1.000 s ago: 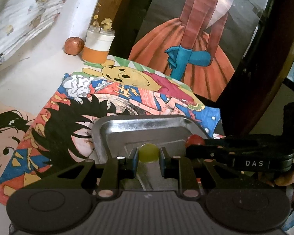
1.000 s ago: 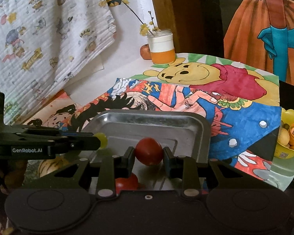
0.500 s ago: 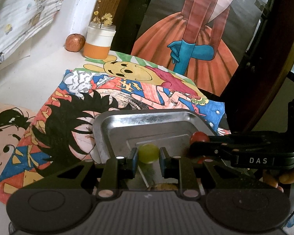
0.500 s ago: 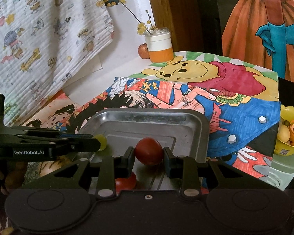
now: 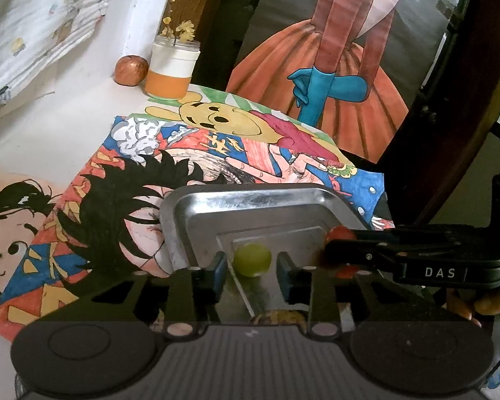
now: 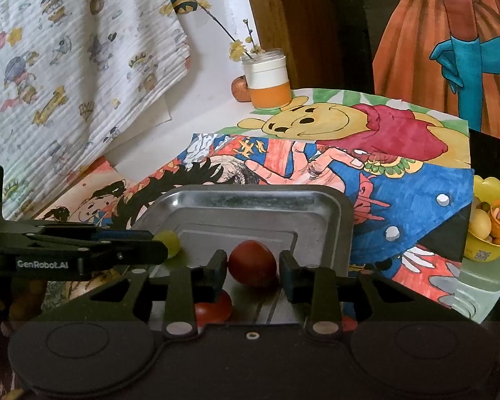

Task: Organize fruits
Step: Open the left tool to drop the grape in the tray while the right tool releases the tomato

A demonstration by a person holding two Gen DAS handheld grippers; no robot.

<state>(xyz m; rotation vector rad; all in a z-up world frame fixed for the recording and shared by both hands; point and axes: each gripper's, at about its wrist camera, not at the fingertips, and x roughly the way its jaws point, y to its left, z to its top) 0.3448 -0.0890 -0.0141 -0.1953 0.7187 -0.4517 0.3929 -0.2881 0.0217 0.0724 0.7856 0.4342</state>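
A steel tray point(image 5: 250, 195) point(image 6: 250, 195) lies on coloured drawings. My left gripper point(image 5: 251, 270) hovers low over its left part, jaws opening. A green grape point(image 5: 252, 260) rests on the tray between the pads with a gap on each side. My right gripper point(image 6: 252, 268) is over the tray's near middle, jaws opening too. A red tomato point(image 6: 252, 263) sits on the tray between them, free on the right side. A second tomato point(image 6: 213, 310) lies just under the left finger. Each view shows the other gripper from the side, the right gripper point(image 5: 330, 253) and the left gripper point(image 6: 160, 250).
A jar with an orange band and flower twigs point(image 5: 173, 70) point(image 6: 268, 80) stands at the back, a reddish apple point(image 5: 131, 70) beside it. A yellow bowl of fruit point(image 6: 486, 226) sits at the right. A person's hand point(image 5: 483, 303) holds the right gripper.
Both grippers' jaws have parted a little. The grape and the tomato, pinched before, now sit on the tray with gaps to the pads. Neither hand has shifted.
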